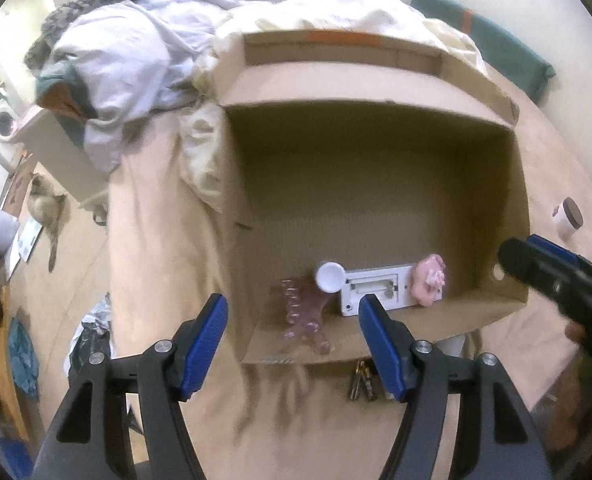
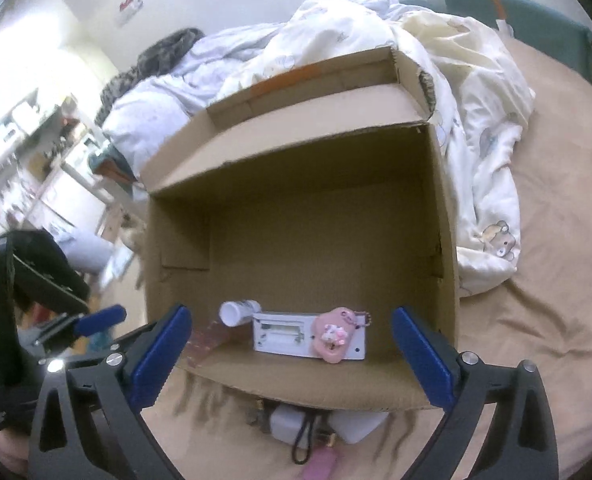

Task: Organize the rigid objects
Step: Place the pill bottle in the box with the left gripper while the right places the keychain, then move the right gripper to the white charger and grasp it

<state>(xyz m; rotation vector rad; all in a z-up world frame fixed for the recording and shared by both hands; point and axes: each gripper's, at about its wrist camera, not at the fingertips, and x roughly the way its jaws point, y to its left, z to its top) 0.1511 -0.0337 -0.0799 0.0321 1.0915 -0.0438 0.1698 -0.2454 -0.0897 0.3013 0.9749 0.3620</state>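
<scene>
An open cardboard box (image 1: 375, 184) sits on a bed (image 1: 156, 240) with a tan sheet. Along the box's near wall lie a clear pink hair claw (image 1: 301, 312), a small white bottle (image 1: 327, 276), a flat white rectangular device (image 1: 375, 292) and a pink charm (image 1: 429, 280). The device's long axis runs along that wall, the charm on its right end. The left gripper (image 1: 294, 346) and the right gripper (image 2: 292, 354) hover above that wall, jaws apart and empty. Keys (image 1: 361, 384) lie outside the box.

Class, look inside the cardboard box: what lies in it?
Along the cardboard box's near wall: a white device, pink charm, white bottle, pink hair claw. The wall hides their lower parts.
</scene>
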